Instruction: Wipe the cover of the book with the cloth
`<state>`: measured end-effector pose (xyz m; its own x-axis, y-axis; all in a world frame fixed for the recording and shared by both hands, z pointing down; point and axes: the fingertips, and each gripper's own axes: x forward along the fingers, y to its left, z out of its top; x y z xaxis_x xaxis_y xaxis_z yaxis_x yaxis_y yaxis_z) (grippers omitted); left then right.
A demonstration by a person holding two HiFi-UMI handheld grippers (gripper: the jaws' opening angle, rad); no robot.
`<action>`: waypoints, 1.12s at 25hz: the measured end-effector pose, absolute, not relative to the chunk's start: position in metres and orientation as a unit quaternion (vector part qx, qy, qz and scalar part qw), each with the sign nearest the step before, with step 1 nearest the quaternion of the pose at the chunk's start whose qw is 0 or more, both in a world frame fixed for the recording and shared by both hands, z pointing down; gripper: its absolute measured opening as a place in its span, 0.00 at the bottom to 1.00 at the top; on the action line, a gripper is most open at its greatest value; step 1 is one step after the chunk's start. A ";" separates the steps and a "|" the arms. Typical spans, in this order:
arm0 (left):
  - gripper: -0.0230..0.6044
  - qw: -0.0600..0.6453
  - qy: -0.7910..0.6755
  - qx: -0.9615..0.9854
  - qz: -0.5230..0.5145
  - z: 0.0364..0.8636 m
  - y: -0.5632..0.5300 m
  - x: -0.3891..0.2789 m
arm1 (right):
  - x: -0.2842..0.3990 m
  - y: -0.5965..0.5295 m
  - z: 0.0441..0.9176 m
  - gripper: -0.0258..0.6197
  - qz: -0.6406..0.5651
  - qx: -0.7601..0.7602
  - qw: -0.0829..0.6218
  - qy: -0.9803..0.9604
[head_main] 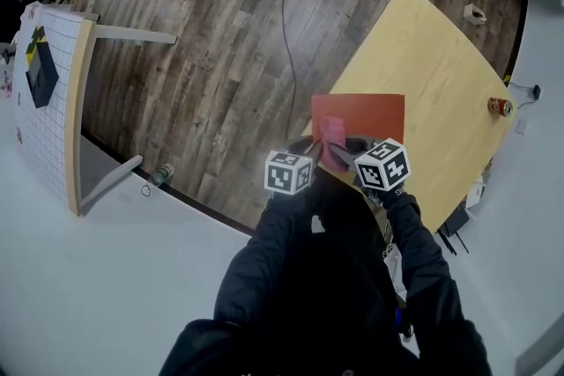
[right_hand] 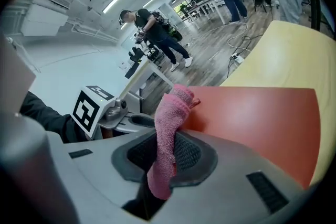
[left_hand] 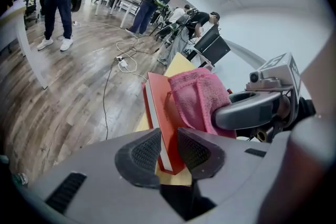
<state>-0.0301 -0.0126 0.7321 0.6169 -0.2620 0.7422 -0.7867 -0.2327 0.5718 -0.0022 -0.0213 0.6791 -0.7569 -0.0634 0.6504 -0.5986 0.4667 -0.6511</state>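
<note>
Two grippers meet at the near edge of the red book (head_main: 370, 114) in the head view; the book lies on the yellow table (head_main: 441, 57). In the left gripper view, my left gripper (left_hand: 169, 150) clamps that edge, one finger on each side of the book. In the right gripper view, my right gripper (right_hand: 165, 153) pinches the pink cloth (right_hand: 170, 128) tight, its upper end against the book's cover.
</note>
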 end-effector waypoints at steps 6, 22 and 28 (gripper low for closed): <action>0.22 0.511 -0.353 0.740 0.257 0.732 -0.012 -0.031 | -0.008 -0.016 0.702 0.16 0.482 0.203 0.310 -0.794; 0.22 0.510 -0.351 0.739 0.265 0.733 -0.013 -0.030 | 0.037 -0.018 0.715 0.16 0.487 0.249 0.327 -0.770; 0.22 0.509 -0.350 0.740 0.267 0.732 -0.014 -0.030 | 0.059 -0.021 0.715 0.17 0.488 0.262 0.326 -0.766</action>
<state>-0.0304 -0.0135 0.7321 0.6125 -0.2466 0.7510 -0.7896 -0.2358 0.5665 0.0589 -0.0207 0.7145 -0.6499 -0.0839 0.7554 -0.7198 0.3868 -0.5764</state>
